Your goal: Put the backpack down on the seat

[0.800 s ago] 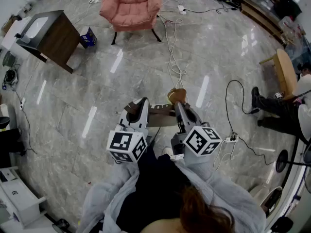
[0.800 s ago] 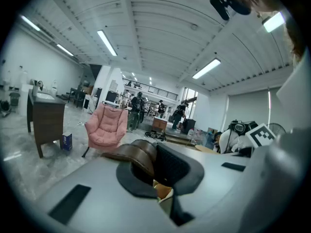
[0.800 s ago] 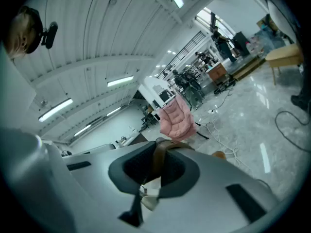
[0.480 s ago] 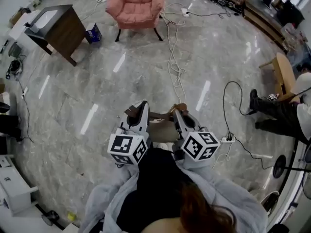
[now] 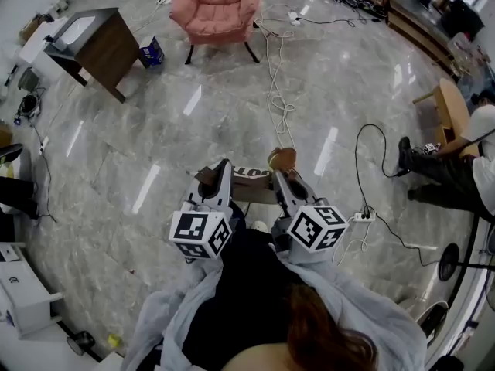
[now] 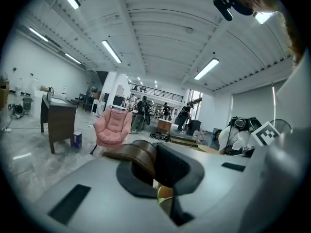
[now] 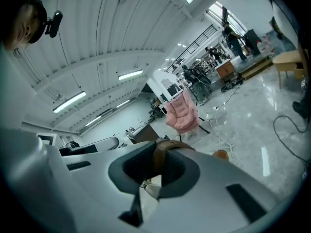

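The backpack [image 5: 253, 185] is tan with brown leather straps and hangs between my two grippers over the marble floor. My left gripper [image 5: 222, 171] is shut on a brown strap [image 6: 137, 153], which fills the gap at its tip [image 6: 151, 158]. My right gripper [image 5: 281, 179] is shut on another brown strap [image 7: 164, 155] at its tip [image 7: 163, 149]. A brown rounded part of the backpack [image 5: 282, 158] shows just beyond the right gripper. The seat, a pink padded armchair [image 5: 216, 8], stands far ahead across the floor, also visible in the gripper views [image 6: 112, 128] [image 7: 183, 112].
A dark wooden desk [image 5: 90, 48] and a small blue box [image 5: 151, 52] stand left of the armchair. White cables [image 5: 274, 79] trail over the floor ahead. At the right are a black cable with a power strip [image 5: 363, 219], a wooden chair [image 5: 453, 111] and a seated person [image 5: 452, 172].
Both grippers keep their hold on the straps. The backpack and grippers have shifted slightly forward, and the view has drifted a little.
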{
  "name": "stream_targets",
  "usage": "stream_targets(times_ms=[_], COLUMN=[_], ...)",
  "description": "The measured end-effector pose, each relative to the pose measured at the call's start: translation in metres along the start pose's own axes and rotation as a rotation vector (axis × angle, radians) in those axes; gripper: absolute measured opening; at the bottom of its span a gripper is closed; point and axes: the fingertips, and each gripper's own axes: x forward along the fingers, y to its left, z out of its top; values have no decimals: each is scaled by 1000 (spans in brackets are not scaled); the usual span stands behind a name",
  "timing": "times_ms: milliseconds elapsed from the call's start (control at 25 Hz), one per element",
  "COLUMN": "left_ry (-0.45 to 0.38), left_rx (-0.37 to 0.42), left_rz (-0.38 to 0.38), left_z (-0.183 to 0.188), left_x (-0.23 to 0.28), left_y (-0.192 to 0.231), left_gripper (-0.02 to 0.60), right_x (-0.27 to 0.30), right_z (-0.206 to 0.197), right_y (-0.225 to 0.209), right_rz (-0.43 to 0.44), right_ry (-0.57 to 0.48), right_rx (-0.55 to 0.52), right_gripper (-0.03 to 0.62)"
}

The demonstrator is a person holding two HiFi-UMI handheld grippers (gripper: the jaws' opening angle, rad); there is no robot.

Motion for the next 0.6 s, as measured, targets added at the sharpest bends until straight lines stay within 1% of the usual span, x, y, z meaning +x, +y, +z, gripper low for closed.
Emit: stream_targets(times_ms=[120, 320, 440, 600], left_ry=[-18, -36, -32, -8], left_rx=[22, 31, 10, -18], left_rz=[6, 24, 41, 64], left_z=[4, 13, 15, 15], left_x=[-3, 6, 14, 33], left_y=[1, 18, 36, 69], left_gripper=[14, 12, 14, 12], right_x=[1, 21, 43, 81], right_z=[2, 8, 9, 7], right_y=[5, 10, 11, 9], right_rz=[17, 34, 31, 28], right_ry=[-13, -13, 11, 54], right_rx=[-1, 9, 21, 69], right_gripper=[29, 29, 29, 29])
